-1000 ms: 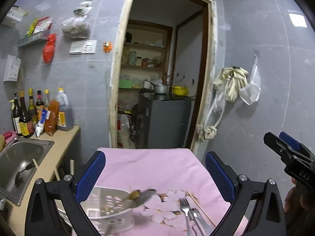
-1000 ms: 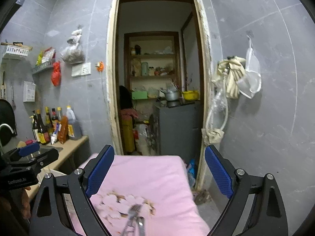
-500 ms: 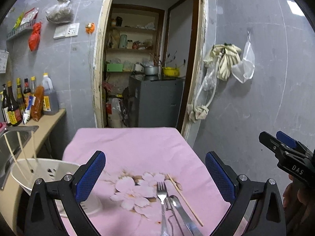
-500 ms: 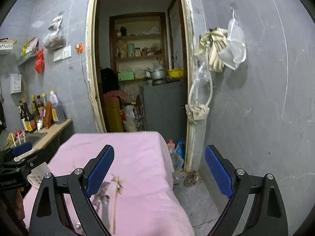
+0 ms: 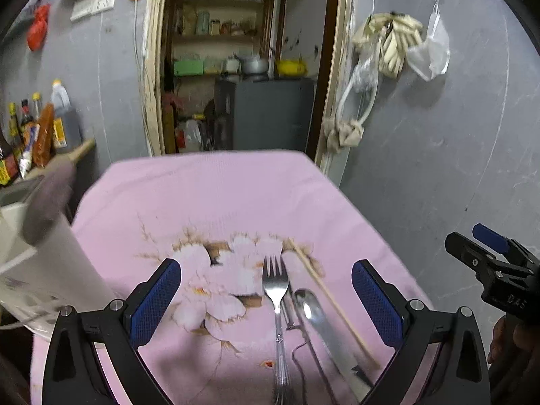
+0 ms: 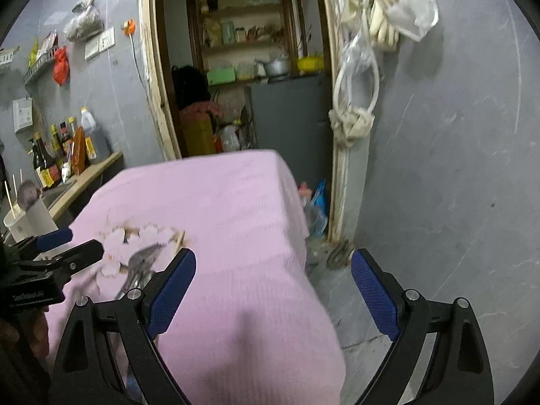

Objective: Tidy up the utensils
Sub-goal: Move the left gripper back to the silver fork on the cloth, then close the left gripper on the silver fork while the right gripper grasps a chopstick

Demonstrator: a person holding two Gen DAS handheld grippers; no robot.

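Observation:
On the pink flowered tablecloth (image 5: 209,195) lie a steel fork (image 5: 276,290), a spoon (image 5: 312,307), a thin metal utensil between them and one wooden chopstick (image 5: 325,290). My left gripper (image 5: 266,300) hovers open just above them, its blue pads (image 5: 157,300) on either side of the fork and spoon, touching nothing. A white utensil holder (image 5: 57,270) stands at the left edge. My right gripper (image 6: 273,287) is open and empty over the table's right side, with the utensils (image 6: 141,263) to its left. The right gripper (image 5: 489,263) also shows at the left wrist view's right edge.
The white holder (image 6: 30,219) has chopsticks in it. A counter with sauce bottles (image 6: 64,158) and a sink is at the left. Behind the table an open doorway shows a grey cabinet (image 5: 270,114). A grey wall and bare floor (image 6: 364,290) flank the table's right edge.
Both grippers have come down and tilted toward the table. The utensils now sit larger and between the left fingers. The white holder has slid to the left edge of the left view.

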